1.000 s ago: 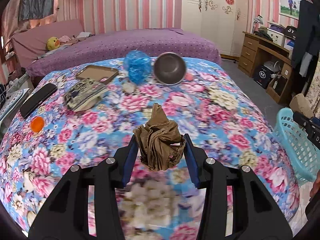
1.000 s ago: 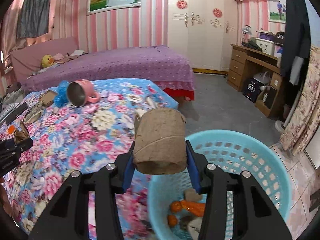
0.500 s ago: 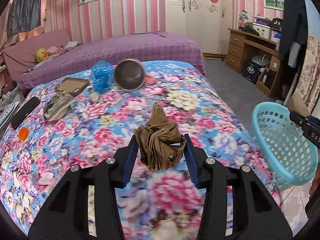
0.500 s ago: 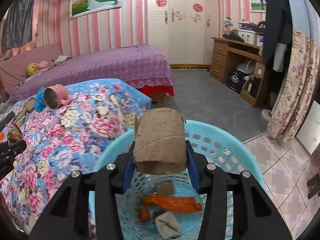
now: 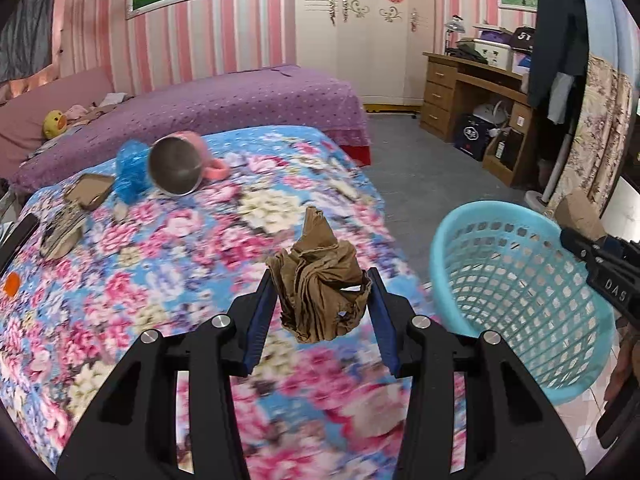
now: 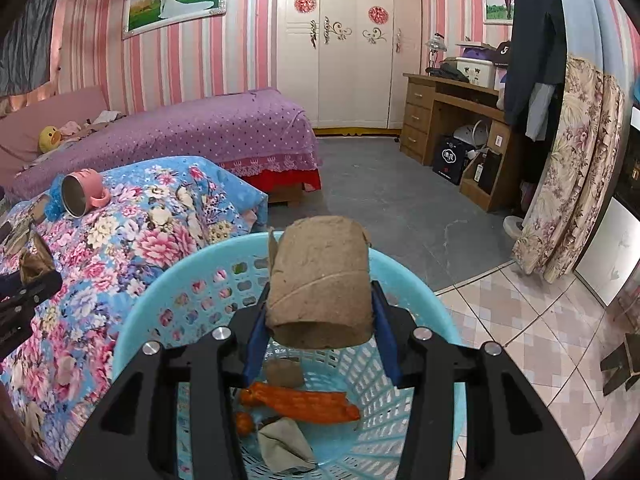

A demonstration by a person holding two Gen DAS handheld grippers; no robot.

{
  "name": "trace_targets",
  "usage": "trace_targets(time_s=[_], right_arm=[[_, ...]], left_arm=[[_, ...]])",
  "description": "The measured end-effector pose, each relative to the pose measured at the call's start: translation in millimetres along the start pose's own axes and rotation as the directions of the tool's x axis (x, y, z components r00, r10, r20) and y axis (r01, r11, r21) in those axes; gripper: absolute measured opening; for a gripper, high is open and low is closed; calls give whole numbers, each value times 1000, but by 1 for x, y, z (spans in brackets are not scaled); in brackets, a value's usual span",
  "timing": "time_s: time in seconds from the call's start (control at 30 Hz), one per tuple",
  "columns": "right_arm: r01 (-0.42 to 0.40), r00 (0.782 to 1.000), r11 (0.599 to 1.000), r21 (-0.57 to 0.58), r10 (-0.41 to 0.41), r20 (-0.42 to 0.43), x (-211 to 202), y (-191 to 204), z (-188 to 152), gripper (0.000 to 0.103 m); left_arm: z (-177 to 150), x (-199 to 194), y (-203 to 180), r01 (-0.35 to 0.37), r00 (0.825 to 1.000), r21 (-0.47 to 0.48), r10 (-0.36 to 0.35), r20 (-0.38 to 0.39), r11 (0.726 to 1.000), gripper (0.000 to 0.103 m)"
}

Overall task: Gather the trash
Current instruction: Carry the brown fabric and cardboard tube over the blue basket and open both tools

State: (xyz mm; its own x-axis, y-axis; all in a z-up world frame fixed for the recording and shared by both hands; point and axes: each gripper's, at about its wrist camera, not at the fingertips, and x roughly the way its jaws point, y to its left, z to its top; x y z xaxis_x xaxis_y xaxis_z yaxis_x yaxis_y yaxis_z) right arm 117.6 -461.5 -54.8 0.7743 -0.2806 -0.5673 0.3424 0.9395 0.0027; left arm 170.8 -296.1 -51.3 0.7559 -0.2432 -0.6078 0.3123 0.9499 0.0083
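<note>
My left gripper [image 5: 319, 300] is shut on a crumpled brown paper wad [image 5: 318, 294], held above the floral bedspread [image 5: 168, 248] near its right edge. A light blue plastic basket [image 5: 516, 304] stands on the floor to the right of it. My right gripper [image 6: 320, 308] is shut on a brown cardboard tube [image 6: 320, 280], held over the same basket [image 6: 424, 292]. Inside the basket lie an orange wrapper [image 6: 300, 400], a small brown lump [image 6: 284, 372] and a grey scrap [image 6: 284, 444]. The right gripper with its tube [image 5: 580, 216] shows at the far right of the left wrist view.
On the bed lie a pink metal cup on its side [image 5: 180, 164], a blue plastic bag [image 5: 130, 170], a flat cardboard piece [image 5: 90, 190], a patterned pouch [image 5: 64, 232], a dark remote [image 5: 16, 240] and an orange bit [image 5: 11, 283]. A purple bed [image 6: 180, 132], wooden desk [image 6: 452, 120] and tiled floor [image 6: 540, 340] lie beyond.
Both grippers have swung to the right. The basket has come closer in the left wrist view, and the tube now hangs over the basket's inside instead of its rim. Both grips are unchanged.
</note>
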Motion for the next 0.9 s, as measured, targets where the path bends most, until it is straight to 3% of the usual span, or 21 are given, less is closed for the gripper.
trace_targets(time_s=[0.6, 0.9], right_arm=[[21, 999, 997, 77, -19, -26, 9, -57, -15, 46], [2, 1000, 996, 90, 0, -25, 11, -60, -16, 46]], left_arm=[[8, 19, -87, 131, 991, 82, -133, 25, 988, 44], [12, 21, -98, 155, 986, 109, -161, 49, 982, 45]])
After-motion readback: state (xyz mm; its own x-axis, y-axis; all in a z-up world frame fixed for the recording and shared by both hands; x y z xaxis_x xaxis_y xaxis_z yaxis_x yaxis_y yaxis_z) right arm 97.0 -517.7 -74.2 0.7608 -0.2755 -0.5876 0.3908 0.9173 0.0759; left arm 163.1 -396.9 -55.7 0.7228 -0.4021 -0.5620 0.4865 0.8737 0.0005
